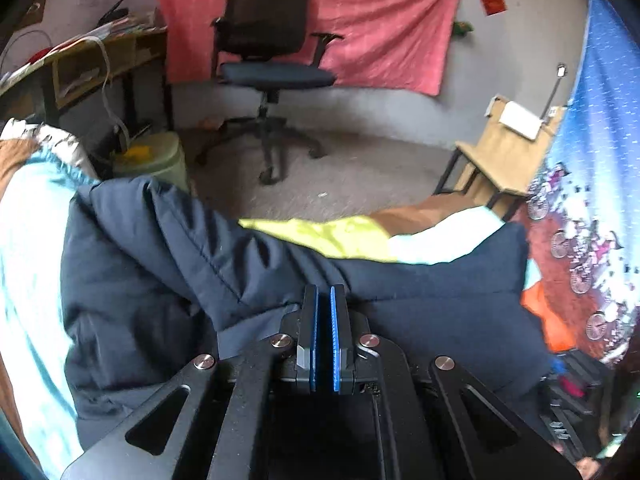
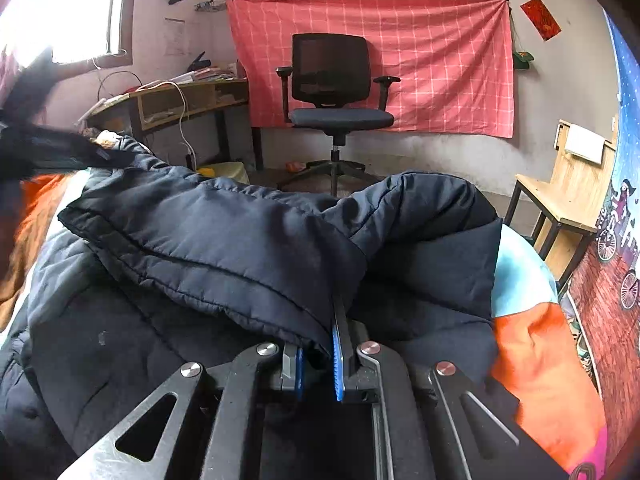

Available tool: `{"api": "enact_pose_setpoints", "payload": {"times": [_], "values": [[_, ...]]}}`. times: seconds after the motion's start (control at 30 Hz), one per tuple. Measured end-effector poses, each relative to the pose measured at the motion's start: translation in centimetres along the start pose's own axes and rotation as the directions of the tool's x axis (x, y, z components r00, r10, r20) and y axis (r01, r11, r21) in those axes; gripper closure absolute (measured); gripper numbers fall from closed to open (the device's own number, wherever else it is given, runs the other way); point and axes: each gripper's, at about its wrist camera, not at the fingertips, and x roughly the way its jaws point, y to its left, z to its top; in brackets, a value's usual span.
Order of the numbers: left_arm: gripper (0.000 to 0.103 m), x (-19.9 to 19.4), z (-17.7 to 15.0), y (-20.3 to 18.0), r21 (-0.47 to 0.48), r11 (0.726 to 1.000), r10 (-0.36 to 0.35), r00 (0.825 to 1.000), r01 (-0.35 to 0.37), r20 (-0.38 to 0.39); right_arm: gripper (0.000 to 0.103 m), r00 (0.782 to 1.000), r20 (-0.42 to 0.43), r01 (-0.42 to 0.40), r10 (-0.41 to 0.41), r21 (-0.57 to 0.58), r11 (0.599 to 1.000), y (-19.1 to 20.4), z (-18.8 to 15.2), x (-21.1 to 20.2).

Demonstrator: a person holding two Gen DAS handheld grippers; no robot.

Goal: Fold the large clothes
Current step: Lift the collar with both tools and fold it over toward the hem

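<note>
Dark navy padded jacket [image 2: 224,240] spread over a bed with a colourful sheet [image 2: 532,344], one sleeve-like part lifted and crossing over the body of the garment. Right claw [image 2: 320,356] closed narrow on a thick fold of this jacket, fabric pinched between the blue pads and hanging over the left pad. Left claw [image 1: 324,320] closed too, pads almost touching, nothing visible between them; only hovering just above the jacket [image 1: 168,264], not gripping it.

Judged from the quilted seams and puffy look: soft, bulky, rather light for its size, with smooth shell cloth that may slip out of a thin pinch. Springy filling, so folds probably open again if not pressed flat. Best to take hold at a stitched hem, cuff or seam ridge, where the layers are firmer, not in the middle of a puffy panel.

Edges: far edge of the bed close behind the jacket, floor directly beyond, so risk of the sleeve sliding over that side. To the right, a patterned hanging cloth [image 2: 612,264] near the bed and a wooden chair [image 2: 568,200] further off. Office chair [image 2: 332,92] well apart, no obstacle. Most open room above the jacket and toward the near side.
</note>
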Motion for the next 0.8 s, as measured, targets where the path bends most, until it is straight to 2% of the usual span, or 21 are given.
{"api": "enact_pose_setpoints", "payload": {"times": [0.17, 0.23, 0.3, 0.33, 0.5, 0.57, 0.67, 0.73, 0.8], "values": [[0.100, 1.8, -2.6, 1.3, -0.018, 1.000, -0.006, 1.000, 0.006, -0.005, 0.087, 0.999, 0.026, -0.027, 0.027, -0.022, 0.999, -0.3, 0.1, -1.6], [0.100, 1.9, -2.9, 1.7, -0.028, 1.000, -0.013, 1.000, 0.013, 0.005, 0.075, 0.996, 0.085, 0.002, -0.001, -0.017, 1.000, -0.8, 0.1, -3.2], [0.100, 2.1, -3.0, 1.9, -0.031, 0.999, -0.016, 1.000, 0.017, 0.010, 0.049, 0.990, 0.140, 0.022, -0.021, -0.007, 1.000, -1.4, 0.9, -4.1], [0.100, 2.2, -3.0, 2.0, -0.033, 0.999, -0.019, 1.000, 0.019, 0.011, 0.047, 0.988, 0.151, 0.027, -0.025, -0.006, 1.000, -1.7, 1.6, -4.1], [0.100, 2.5, -3.4, 2.7, -0.058, 0.997, -0.041, 0.999, 0.042, 0.020, 0.047, 0.982, 0.189, 0.015, -0.017, 0.009, 1.000, -2.6, 6.2, -1.6], [0.100, 2.4, -3.5, 2.9, -0.067, 0.997, -0.049, 0.999, 0.050, 0.020, 0.047, 0.985, 0.175, 0.011, -0.009, -0.009, 1.000, -2.6, 7.3, 0.1], [0.099, 2.3, -3.6, 3.2, -0.075, 0.996, -0.056, 0.998, 0.058, 0.026, 0.049, 0.993, 0.112, -0.039, 0.043, -0.033, 0.999, -2.5, 8.8, 3.4], [0.099, 2.3, -3.8, 3.4, -0.080, 0.995, -0.063, 0.998, 0.065, 0.028, 0.055, 0.996, 0.032, -0.085, 0.087, -0.062, 0.994, -2.2, 9.7, 6.3], [0.099, 2.3, -3.8, 3.8, -0.092, 0.993, -0.072, 0.997, 0.075, 0.033, 0.065, 0.996, -0.044, -0.085, 0.081, -0.078, 0.993, -1.7, 10.0, 8.7]]}}
